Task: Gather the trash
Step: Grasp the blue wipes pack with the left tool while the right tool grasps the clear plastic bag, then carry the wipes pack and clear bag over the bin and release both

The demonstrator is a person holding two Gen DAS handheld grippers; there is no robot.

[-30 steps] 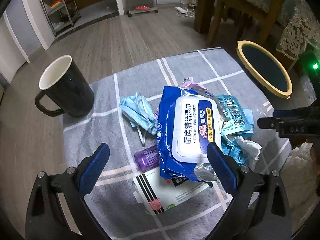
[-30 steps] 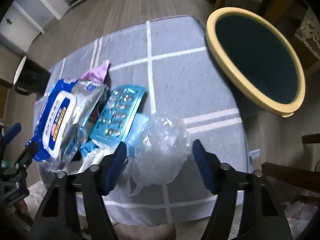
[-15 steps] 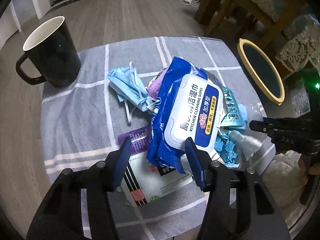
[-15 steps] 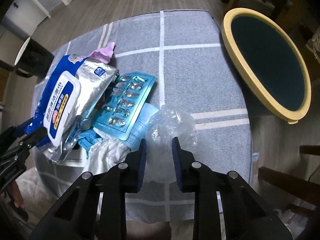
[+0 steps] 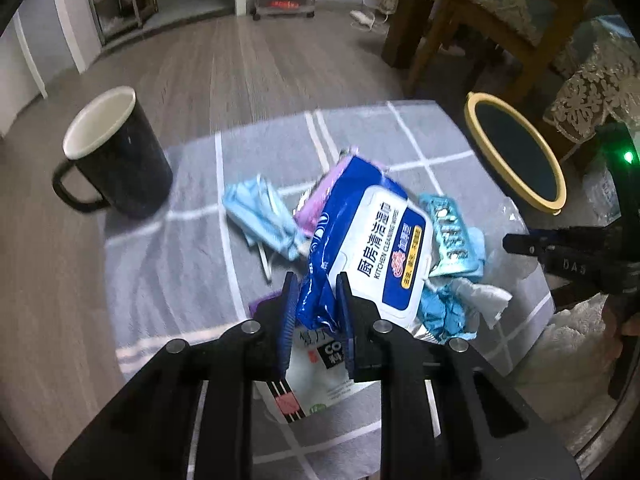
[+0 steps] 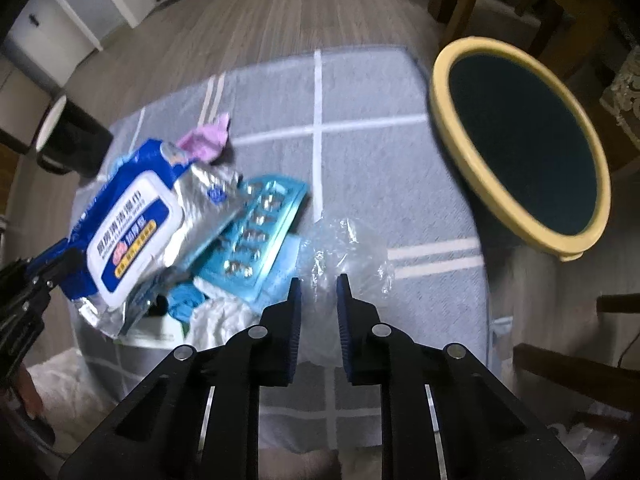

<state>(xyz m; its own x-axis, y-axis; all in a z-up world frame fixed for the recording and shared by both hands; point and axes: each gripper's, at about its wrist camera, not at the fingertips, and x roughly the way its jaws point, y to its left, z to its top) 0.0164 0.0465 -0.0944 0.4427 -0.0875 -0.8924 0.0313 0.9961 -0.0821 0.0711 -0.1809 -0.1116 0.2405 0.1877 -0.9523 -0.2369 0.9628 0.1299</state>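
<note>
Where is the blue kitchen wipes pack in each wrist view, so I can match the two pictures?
Left wrist view: the wipes pack sits at centre, its near blue corner pinched in the left gripper.
Right wrist view: the same pack lies at left of centre, on the trash pile.
Shared landmark: the yellow-rimmed bin at right in the left view, upper right in the right view.

Left gripper, right gripper: black angular linkage arms, silver round screws, blue ribbed finger pads.
</note>
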